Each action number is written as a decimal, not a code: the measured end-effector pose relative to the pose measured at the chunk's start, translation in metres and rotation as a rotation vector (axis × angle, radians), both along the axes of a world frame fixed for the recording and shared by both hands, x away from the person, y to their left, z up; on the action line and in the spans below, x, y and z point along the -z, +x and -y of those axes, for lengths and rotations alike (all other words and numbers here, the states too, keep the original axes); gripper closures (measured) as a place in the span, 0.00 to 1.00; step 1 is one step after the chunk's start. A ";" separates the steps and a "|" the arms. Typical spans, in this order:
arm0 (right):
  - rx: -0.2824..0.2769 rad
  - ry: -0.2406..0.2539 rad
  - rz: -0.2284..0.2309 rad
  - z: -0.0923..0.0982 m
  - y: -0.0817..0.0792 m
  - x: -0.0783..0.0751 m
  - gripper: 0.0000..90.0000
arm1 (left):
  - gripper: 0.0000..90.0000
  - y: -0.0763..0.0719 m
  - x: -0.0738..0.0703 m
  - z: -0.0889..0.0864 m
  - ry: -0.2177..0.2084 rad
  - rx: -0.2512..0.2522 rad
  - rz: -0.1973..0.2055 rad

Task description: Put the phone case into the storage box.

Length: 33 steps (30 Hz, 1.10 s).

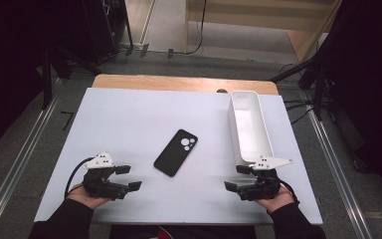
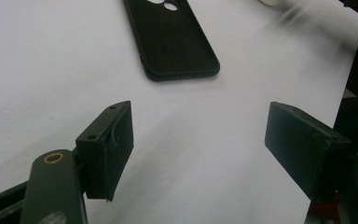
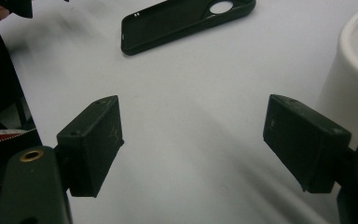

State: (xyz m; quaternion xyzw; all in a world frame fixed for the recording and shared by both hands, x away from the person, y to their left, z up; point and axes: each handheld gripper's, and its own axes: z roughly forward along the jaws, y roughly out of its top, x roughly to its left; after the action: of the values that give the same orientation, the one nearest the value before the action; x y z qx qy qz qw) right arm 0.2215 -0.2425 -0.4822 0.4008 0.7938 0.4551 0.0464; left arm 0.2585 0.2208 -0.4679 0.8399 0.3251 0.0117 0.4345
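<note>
Both tools are low at the near edge of the white table [image 1: 129, 114] and nothing has been picked up yet. The left gripper [image 1: 128, 178] has its jaws standing wide with only bare tabletop between them, and the right gripper [image 1: 238, 177] is the same, spread open and empty. Between the two, out toward the middle of the table, lies the flat black phone case with its round camera cut-outs [image 1: 176, 152], angled, clear of both grippers; it sits just ahead in the left gripper view [image 2: 170, 37] and in the right gripper view [image 3: 186, 21]. The long white plastic bin [image 1: 248, 127] runs up the right side, its near end just beside the right gripper. This reads as the approach stage; next, one gripper must reach forward and straddle the thin case's edge, likely bound for that bin.
</note>
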 end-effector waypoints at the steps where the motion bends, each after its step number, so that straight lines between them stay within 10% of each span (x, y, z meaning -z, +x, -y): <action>1: 0.000 0.001 0.003 0.000 0.000 0.000 0.20 | 0.26 0.000 0.000 0.000 -0.002 0.001 -0.001; 33: 0.034 -0.006 0.004 0.002 0.002 0.000 0.20 | 0.26 0.002 0.000 -0.001 -0.011 -0.011 -0.017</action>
State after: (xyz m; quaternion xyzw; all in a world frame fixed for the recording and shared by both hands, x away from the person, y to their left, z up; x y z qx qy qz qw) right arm 0.2239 -0.2443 -0.4821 0.4132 0.7880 0.4529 0.0571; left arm 0.2608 0.2223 -0.4684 0.8357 0.3336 0.0052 0.4362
